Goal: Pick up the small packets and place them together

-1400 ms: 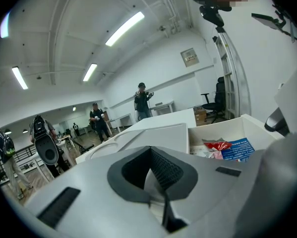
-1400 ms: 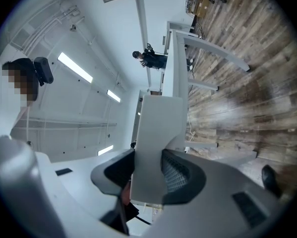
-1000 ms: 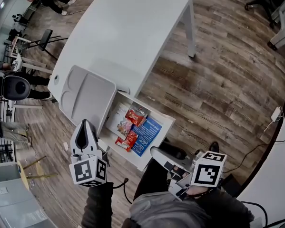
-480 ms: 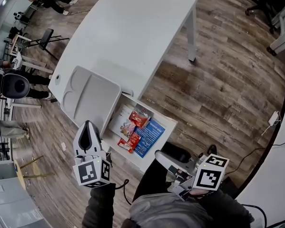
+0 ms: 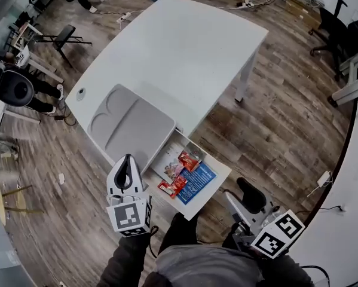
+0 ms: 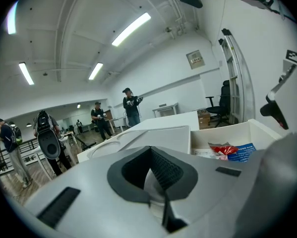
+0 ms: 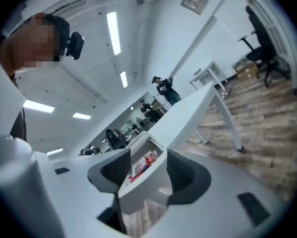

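A white table [image 5: 184, 46] stands on a wood-plank floor [image 5: 286, 118]. A grey tray [image 5: 131, 127] with two rounded hollows lies at the table's near edge, and a small round grommet [image 5: 80, 92] sits by the left corner. A drawer [image 5: 217, 181] is pulled out from under that near edge, just beside the tray; a blue sheet [image 5: 198, 181] and white paper [image 5: 168, 165] lie inside. A black office chair [image 5: 340, 34] stands well apart, beyond the far right corner.

From the head view we look steeply down, from well above, on the white rectangular table [image 5: 179, 46] and its open white drawer [image 5: 211, 191]. The left gripper view sits low beside the table, facing almost level across it. The right gripper view, tilted, faces the drawer from farther off. All three share that drawer and its small red packets [image 5: 189, 159].
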